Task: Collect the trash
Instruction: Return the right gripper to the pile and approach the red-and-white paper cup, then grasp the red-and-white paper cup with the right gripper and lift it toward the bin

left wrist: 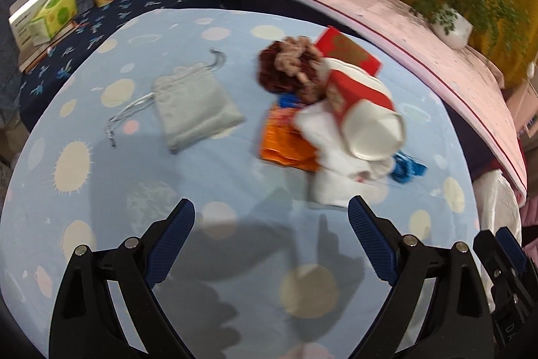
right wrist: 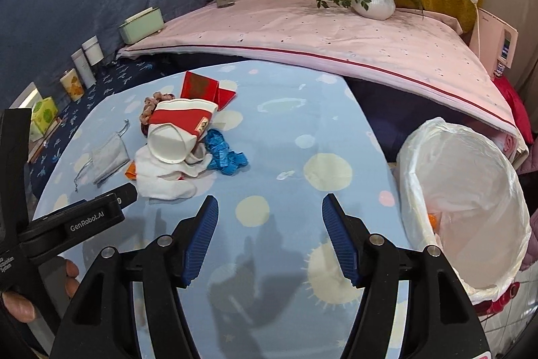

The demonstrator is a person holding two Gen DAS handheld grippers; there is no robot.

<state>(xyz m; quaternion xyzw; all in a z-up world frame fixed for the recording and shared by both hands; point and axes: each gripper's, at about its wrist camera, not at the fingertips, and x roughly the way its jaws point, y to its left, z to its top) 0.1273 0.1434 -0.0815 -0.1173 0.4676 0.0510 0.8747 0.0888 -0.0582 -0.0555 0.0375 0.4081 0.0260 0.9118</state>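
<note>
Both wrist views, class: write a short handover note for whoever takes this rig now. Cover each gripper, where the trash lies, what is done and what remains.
Left gripper: open, empty, over the blue dotted tablecloth.
Right gripper: open, empty, above the same cloth.
Trash pile mid-table: tipped red-and-white paper cup on white crumpled tissue, orange wrapper beneath, blue crinkled plastic beside, red card packaging behind.
Grey drawstring pouch lies apart; probably not trash.
White-lined bin stands at the table's right edge, with something orange already inside.
Left: the whole pile.
</note>
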